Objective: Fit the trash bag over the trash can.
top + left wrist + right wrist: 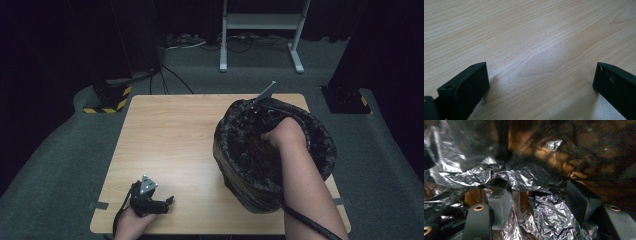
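My right hand (282,134) is down inside the bin (320,150), which stands on the right half of the tabletop (170,145), and my right tool (541,205) points into the black bag (235,150) that lines it; in the right gripper view its jaws stand partly apart with crinkled bag film bunched between and over them, but the pads do not look pressed on it, so I read the tool as open with nothing truly gripped; my left tool (155,202) rests near the front left edge of the tabletop, well apart from the bin, its jaws wide and bare wood between them in the left gripper view; the work in hand, as I judge it, is settling the bag into the bin; to do it well I should take a single fold of film squarely between the pads, not a thick wad, and press it down and outward toward the wall in short moves so the thin plastic does not tear or drag off the rim; the bin could shift under a pull, so my left tool might steady its side; I can read no brand, label or writing on the bag, the bin or the tabletop; the inside is dark and partly blurred.
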`<state>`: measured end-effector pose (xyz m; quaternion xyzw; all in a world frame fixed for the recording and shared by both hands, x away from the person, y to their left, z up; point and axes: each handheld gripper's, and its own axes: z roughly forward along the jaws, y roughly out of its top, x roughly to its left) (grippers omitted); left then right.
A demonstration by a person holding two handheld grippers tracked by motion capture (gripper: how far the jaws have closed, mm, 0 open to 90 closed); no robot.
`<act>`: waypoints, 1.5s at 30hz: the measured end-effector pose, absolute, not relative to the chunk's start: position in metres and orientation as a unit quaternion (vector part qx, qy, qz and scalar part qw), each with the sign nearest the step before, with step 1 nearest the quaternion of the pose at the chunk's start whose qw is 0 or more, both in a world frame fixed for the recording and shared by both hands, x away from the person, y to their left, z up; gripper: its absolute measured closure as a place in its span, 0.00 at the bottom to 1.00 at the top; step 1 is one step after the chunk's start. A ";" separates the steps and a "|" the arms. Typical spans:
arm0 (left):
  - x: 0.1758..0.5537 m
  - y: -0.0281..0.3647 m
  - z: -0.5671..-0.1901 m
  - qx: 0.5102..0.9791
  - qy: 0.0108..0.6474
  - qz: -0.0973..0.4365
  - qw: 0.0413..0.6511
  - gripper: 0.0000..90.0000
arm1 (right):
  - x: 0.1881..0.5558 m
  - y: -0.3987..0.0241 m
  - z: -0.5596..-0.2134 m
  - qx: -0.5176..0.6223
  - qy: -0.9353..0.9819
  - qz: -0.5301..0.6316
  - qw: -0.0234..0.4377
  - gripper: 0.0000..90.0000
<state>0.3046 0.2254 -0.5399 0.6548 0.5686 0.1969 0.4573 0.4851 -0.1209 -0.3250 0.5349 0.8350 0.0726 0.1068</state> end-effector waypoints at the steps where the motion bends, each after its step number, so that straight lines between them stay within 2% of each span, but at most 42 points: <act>1: 0.305 0.225 -0.540 0.655 0.569 0.197 0.457 0.01 | 0.484 -0.121 -0.321 0.534 0.835 0.074 0.108 0.42; 6: 0.305 0.225 -0.540 0.654 0.569 0.197 0.457 0.01 | 0.469 -0.132 -0.289 0.555 0.820 0.083 0.112 0.41; 10: 0.305 0.226 -0.540 0.658 0.567 0.197 0.454 0.00 | 0.454 -0.147 -0.274 0.584 0.803 0.054 0.107 0.46; 13: 0.306 0.225 -0.540 0.657 0.567 0.199 0.455 0.01 | 0.443 -0.157 -0.283 0.598 0.796 0.002 0.088 0.48; 17: 0.307 0.225 -0.540 0.656 0.570 0.200 0.453 0.00 | 0.439 -0.170 -0.307 0.609 0.789 -0.050 0.064 0.45; 23: 0.307 0.225 -0.540 0.656 0.569 0.200 0.453 0.01 | 0.437 -0.175 -0.317 0.608 0.791 -0.045 0.056 0.38; 29: 0.306 0.225 -0.540 0.653 0.570 0.200 0.458 0.01 | 0.427 -0.173 -0.277 0.605 0.791 0.028 0.084 0.26; 34: 0.304 0.226 -0.540 0.658 0.567 0.198 0.455 0.00 | 0.419 -0.175 -0.252 0.608 0.786 0.052 0.099 0.20; 45: 0.304 0.226 -0.540 0.659 0.566 0.199 0.454 0.00 | 0.413 -0.185 -0.219 0.609 0.783 0.072 0.106 0.19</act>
